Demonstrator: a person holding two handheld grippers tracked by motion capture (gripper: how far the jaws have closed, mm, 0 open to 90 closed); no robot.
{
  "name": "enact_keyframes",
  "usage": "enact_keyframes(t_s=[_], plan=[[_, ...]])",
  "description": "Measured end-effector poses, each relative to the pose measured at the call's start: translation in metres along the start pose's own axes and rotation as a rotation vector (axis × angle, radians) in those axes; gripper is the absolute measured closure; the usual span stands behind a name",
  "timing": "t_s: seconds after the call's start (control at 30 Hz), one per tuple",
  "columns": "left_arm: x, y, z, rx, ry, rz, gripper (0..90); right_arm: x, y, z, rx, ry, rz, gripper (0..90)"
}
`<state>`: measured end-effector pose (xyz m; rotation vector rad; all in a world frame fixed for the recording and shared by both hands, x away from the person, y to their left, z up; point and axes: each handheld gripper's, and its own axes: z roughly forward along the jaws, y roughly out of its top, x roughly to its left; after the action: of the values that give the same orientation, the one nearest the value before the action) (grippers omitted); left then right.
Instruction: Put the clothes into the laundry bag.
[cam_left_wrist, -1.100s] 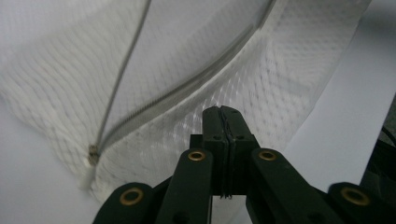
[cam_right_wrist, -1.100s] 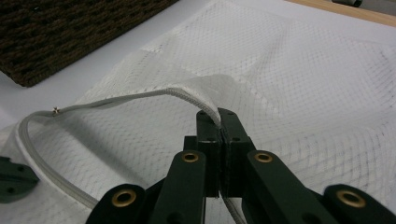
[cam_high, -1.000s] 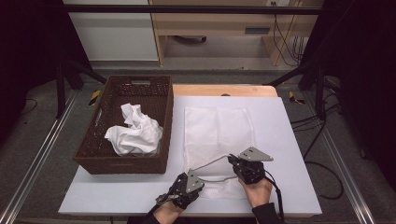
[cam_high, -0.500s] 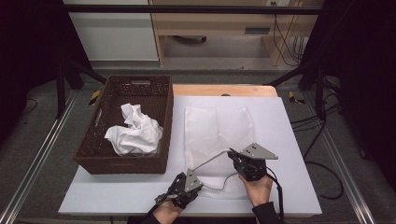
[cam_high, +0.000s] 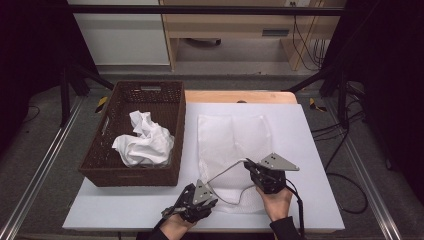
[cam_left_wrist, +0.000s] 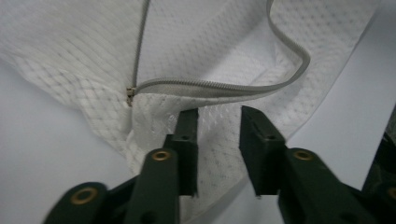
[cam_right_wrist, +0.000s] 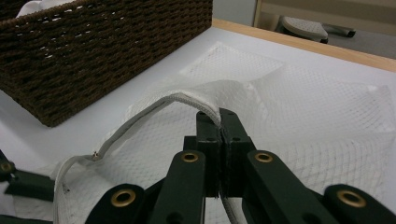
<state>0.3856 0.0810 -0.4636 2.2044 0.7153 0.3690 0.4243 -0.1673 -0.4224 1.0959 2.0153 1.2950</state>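
Observation:
A white mesh bag lies flat in the middle of the table, its mouth at the near end. My right gripper is shut on the bag's grey zipper edge and holds it raised in an arch above the mesh. My left gripper sits at the bag's near left corner. Its jaws have just been opening and stand apart over the mesh, below the zipper and right of its metal pull. The pads press on nothing.
A dark wicker basket stands left of the bag with a crumpled white cloth inside. Its woven wall is close to the raised zipper edge. A wooden strip runs along the table's far edge.
My right gripper has edged slightly right and up with the zipper edge. The left hand stays in place.

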Motion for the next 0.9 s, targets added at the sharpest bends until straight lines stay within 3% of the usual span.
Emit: enact_keyframes(t_s=[0.23, 0.43, 0.7, 0.9], plan=[[0.012, 0.012, -0.026, -0.094, 0.000, -0.031, 41.0, -0.002, -0.001, -0.002, 0.000, 0.004, 0.006, 88.3], [0.031, 0.023, -0.057, -0.182, 0.031, -0.062, 34.8, -0.003, -0.002, -0.002, 0.004, 0.002, 0.003, 88.2], [0.062, 0.035, -0.105, -0.266, 0.123, -0.084, 28.7, -0.005, -0.002, -0.002, 0.005, 0.004, 0.004, 88.3], [0.091, 0.037, -0.127, -0.268, 0.189, -0.103, 26.6, -0.004, -0.002, -0.001, 0.010, 0.000, 0.001, 88.3]])
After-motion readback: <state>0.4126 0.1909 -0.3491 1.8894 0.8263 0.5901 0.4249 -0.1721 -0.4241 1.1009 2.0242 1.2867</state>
